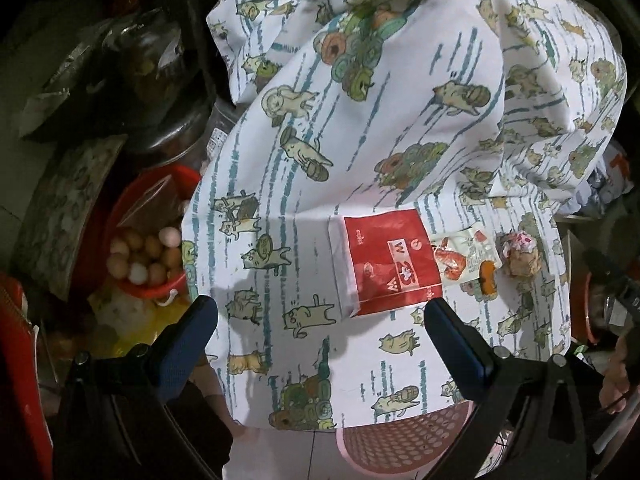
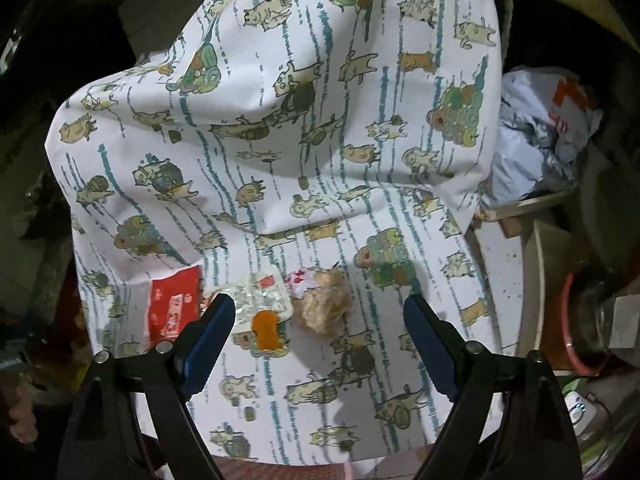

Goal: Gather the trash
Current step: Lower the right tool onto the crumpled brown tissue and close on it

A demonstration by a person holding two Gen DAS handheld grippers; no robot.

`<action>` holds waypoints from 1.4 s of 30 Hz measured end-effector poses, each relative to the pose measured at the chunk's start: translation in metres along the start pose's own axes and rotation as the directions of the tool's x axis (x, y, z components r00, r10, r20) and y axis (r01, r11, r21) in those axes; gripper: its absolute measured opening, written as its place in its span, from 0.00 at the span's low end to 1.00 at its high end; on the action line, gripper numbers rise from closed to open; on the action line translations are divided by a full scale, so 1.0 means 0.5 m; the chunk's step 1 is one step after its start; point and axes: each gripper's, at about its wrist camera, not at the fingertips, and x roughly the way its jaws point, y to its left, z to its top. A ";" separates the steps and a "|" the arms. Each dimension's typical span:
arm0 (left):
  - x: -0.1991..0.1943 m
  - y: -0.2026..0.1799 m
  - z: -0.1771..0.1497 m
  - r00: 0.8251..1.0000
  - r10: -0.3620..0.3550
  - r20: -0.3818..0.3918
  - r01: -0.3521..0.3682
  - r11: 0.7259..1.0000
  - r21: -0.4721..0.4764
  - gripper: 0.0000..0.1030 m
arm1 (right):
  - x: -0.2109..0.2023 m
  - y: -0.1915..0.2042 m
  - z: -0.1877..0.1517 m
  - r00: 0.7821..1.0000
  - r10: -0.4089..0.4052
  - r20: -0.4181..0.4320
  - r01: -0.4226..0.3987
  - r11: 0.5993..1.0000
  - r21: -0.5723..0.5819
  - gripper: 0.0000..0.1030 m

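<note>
Three pieces of trash lie on a cat-print cloth (image 1: 304, 208): a red paper packet (image 1: 390, 262), a clear sauce wrapper (image 1: 466, 258) with orange residue, and a crumpled paper ball (image 1: 520, 258). My left gripper (image 1: 320, 312) is open, hovering just short of the red packet. In the right wrist view the red packet (image 2: 174, 304), the wrapper (image 2: 264, 308) and the paper ball (image 2: 326, 306) lie on the cloth (image 2: 280, 140). My right gripper (image 2: 320, 308) is open, with the wrapper and ball between its fingertips' line.
A pink perforated basket (image 1: 404, 436) sits below the cloth's near edge. A red bowl of eggs (image 1: 148, 256) stands at the left. A crumpled white bag (image 2: 540, 128) and a red-rimmed container (image 2: 568, 320) are at the right.
</note>
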 end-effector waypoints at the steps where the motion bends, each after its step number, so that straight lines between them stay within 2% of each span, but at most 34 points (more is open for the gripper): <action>1: 0.002 -0.002 0.001 1.000 0.001 0.000 -0.001 1.000 0.002 0.99 | 0.002 0.001 0.004 1.000 0.014 -0.009 -0.014 1.000 0.001 0.85; 6: 0.008 -0.019 0.005 1.000 0.012 -0.001 -0.012 1.000 0.024 0.99 | 0.028 -0.004 0.036 0.996 0.022 -0.083 -0.025 0.999 -0.045 0.85; 10: 0.020 -0.026 0.011 1.000 0.016 -0.011 -0.016 1.000 0.020 0.99 | 0.089 -0.020 0.044 0.981 0.019 -0.193 -0.033 0.997 -0.073 0.85; 14: 0.037 -0.039 0.015 0.998 0.056 -0.011 -0.056 0.998 0.038 0.99 | 0.147 -0.043 0.044 0.966 0.032 -0.255 -0.039 0.999 -0.020 0.85; 18: 0.053 -0.055 0.018 0.999 0.043 -0.031 -0.041 0.998 0.050 0.99 | 0.208 -0.056 0.048 0.939 0.066 -0.338 -0.049 0.997 0.059 0.85; 21: 0.061 -0.069 0.022 0.998 0.049 -0.034 -0.047 0.997 0.060 0.99 | 0.235 -0.064 0.048 0.925 0.088 -0.369 -0.052 0.993 0.107 0.85; 25: 0.066 -0.089 0.028 0.999 0.045 -0.026 -0.043 0.996 0.077 0.99 | 0.273 -0.061 0.049 0.918 0.088 -0.387 -0.051 0.993 0.103 0.71; 26: 0.069 -0.094 0.029 0.999 0.041 -0.029 -0.039 0.996 0.079 0.99 | 0.280 -0.060 0.046 0.912 0.102 -0.397 -0.064 0.992 0.108 0.63; 28: 0.077 -0.103 0.031 0.999 0.031 -0.039 -0.028 0.997 0.077 0.99 | 0.290 -0.057 0.036 0.886 0.174 -0.430 -0.114 0.980 0.162 0.51; 29: 0.083 -0.108 0.031 0.999 0.025 -0.047 -0.022 0.997 0.071 0.99 | 0.289 -0.057 0.034 0.880 0.195 -0.432 -0.127 0.975 0.182 0.48; 30: 0.088 -0.113 0.032 0.998 0.018 -0.054 -0.015 0.998 0.064 0.99 | 0.282 -0.056 0.032 0.881 0.211 -0.422 -0.137 0.970 0.201 0.46; 34: 0.111 -0.146 0.037 0.997 -0.023 -0.079 0.027 0.999 0.045 0.99 | 0.239 -0.043 0.042 0.918 0.179 -0.354 -0.136 0.980 0.144 0.42; 40: 0.153 -0.227 0.035 0.992 -0.042 -0.120 0.052 0.996 0.078 0.99 | 0.175 -0.056 0.065 0.935 0.205 -0.289 -0.173 0.976 0.135 0.42; 42: 0.169 -0.264 0.035 0.991 -0.048 -0.127 0.060 0.994 0.096 0.99 | 0.157 -0.068 0.070 0.947 0.178 -0.267 -0.153 0.982 0.113 0.42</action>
